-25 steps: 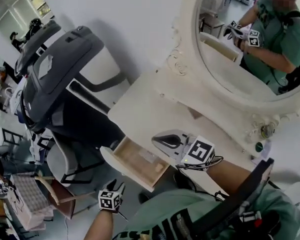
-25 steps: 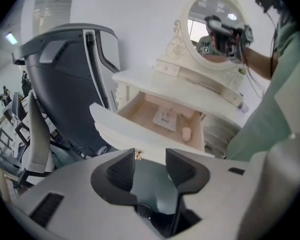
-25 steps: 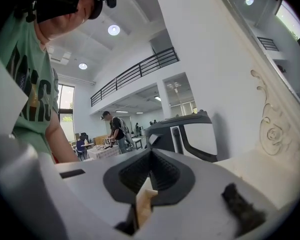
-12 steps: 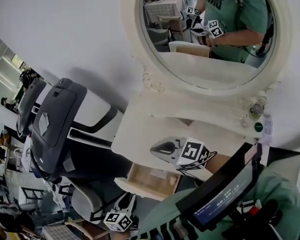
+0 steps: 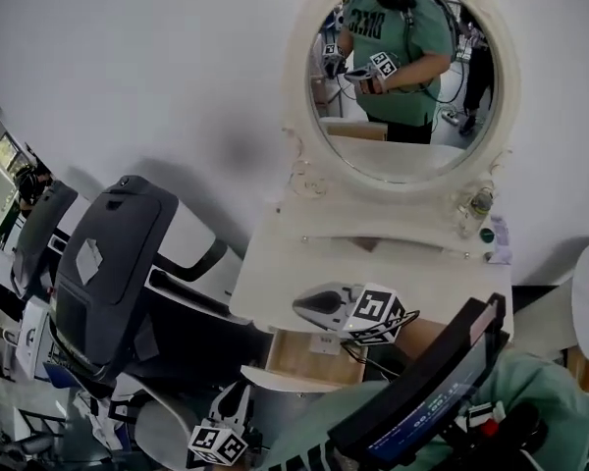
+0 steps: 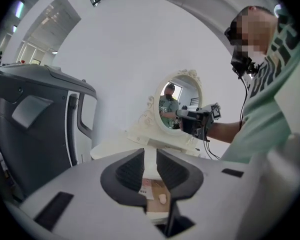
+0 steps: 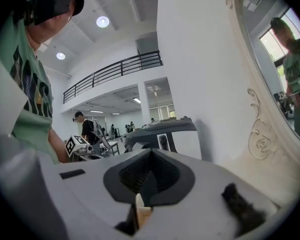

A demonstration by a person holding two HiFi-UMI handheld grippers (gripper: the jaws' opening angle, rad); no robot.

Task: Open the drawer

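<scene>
the drawer [image 5: 312,357] stood pulled out beneath the top of the dressing table [image 5: 293,263], so the sound move seemed to be lifting the left gripper [image 5: 238,397], jaws just narrowing around nothing, and the clenched right gripper [image 5: 321,303] straight clear without nudging its front.

My left gripper [image 5: 238,398] is low and close to my body, pointing roughly level. Its jaws have just been closing and now stand a narrow gap apart, with nothing gripped between them. My right gripper [image 5: 304,304] reaches out ahead on my bare forearm [image 5: 427,334], roughly level, jaws together and empty.
</scene>
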